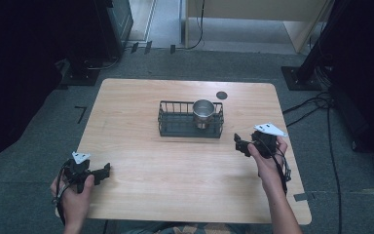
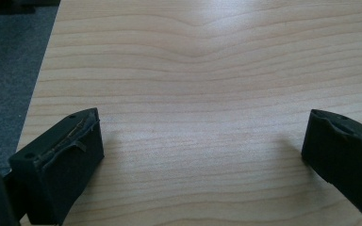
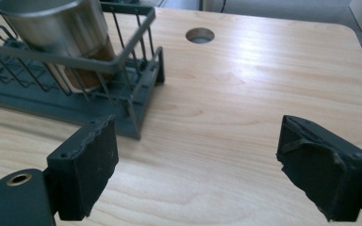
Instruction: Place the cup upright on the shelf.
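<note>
Black jaws of the right gripper point(image 3: 195, 169) stood wide apart over bare wood in the right gripper view, holding nothing, with the near corner of the dark wire rack point(image 3: 136, 120) just beyond the left jaw. A steel cup point(image 3: 56, 33) stood upright inside that rack, at the end nearest this gripper, its rim above the top rail. From the high view, the rack point(image 1: 175, 127) sat in the middle of the wooden table point(image 1: 141, 195), the cup point(image 1: 203, 112) in its right end, and the right gripper point(image 1: 240, 145) hung near the rack's right side but apart from it. The left gripper point(image 1: 105, 171) rested low near the table's front left edge, well away from the rack; its own view showed its jaws spread open and empty over plain tabletop point(image 2: 193, 70). Judging from this, the cup already sat in the rack with neither gripper touching it, so either the placing was finished or a lift-out was yet to start.
</note>
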Available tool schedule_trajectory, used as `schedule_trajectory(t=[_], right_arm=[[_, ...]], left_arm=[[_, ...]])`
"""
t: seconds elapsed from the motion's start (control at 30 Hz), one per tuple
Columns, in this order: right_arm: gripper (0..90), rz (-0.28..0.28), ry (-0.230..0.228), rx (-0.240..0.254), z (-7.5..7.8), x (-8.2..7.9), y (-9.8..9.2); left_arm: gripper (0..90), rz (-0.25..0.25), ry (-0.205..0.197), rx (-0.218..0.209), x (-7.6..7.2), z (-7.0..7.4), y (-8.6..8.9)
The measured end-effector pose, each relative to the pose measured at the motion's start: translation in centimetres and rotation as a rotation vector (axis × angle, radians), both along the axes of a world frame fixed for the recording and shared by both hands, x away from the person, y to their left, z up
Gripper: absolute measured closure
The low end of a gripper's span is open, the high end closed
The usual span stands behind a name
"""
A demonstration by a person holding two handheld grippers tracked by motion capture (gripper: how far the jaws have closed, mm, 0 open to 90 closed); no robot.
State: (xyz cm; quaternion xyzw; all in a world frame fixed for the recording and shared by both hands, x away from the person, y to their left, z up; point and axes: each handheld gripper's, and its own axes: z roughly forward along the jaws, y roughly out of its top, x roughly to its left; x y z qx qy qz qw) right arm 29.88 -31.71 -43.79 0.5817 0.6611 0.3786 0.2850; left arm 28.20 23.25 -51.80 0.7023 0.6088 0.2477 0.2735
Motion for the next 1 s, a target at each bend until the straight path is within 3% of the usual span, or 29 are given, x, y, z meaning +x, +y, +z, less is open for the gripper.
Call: schedule_trajectory(t=[1.0], right_arm=[[13.6, -0.107, 0.078, -0.003, -3.9, -3.8, -4.9]], left_arm=[[0.0, 0.0, 0.0, 0.0, 0.0, 0.0, 0.0]])
